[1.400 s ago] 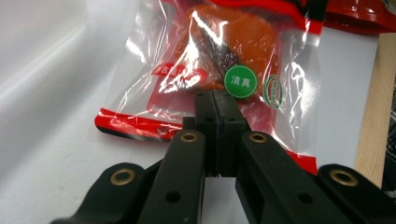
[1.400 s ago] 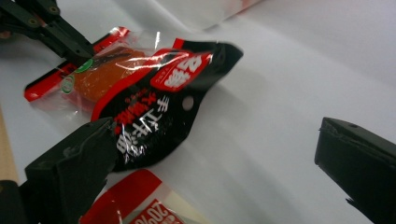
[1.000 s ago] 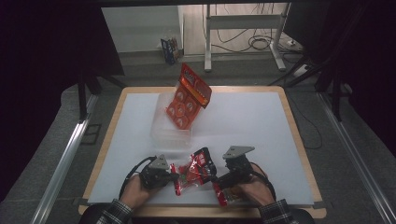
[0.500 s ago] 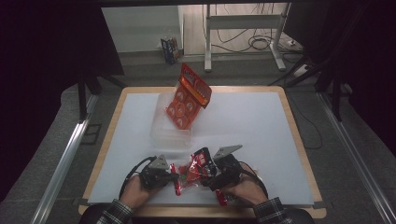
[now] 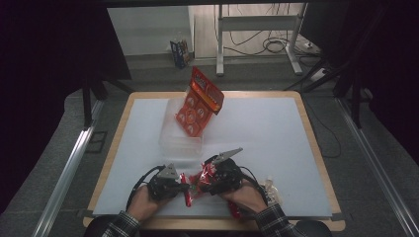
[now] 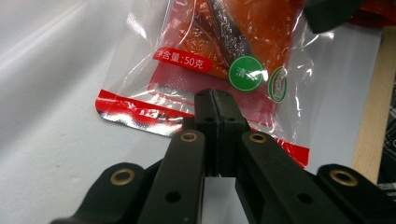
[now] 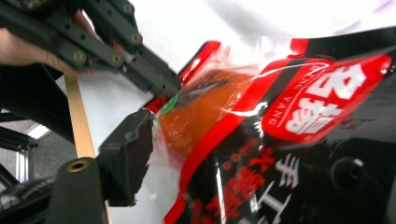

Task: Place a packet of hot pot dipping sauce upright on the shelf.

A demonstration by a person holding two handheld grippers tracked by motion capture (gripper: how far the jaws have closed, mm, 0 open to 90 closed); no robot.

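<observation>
Since the earlier frame the right gripper (image 5: 205,180) had slid leftward toward the left gripper (image 5: 184,185), its jaws closing around the red-and-clear plastic snack packet (image 5: 197,181) at the white table's (image 5: 276,148) near edge. The likely fault was a tear or a slip, since both tools pulled on thin film. The left jaws were clamped tight on the packet's sealed end. The right jaws stood partly apart with the packet between them, one pad (image 7: 128,156) touching it.
</observation>
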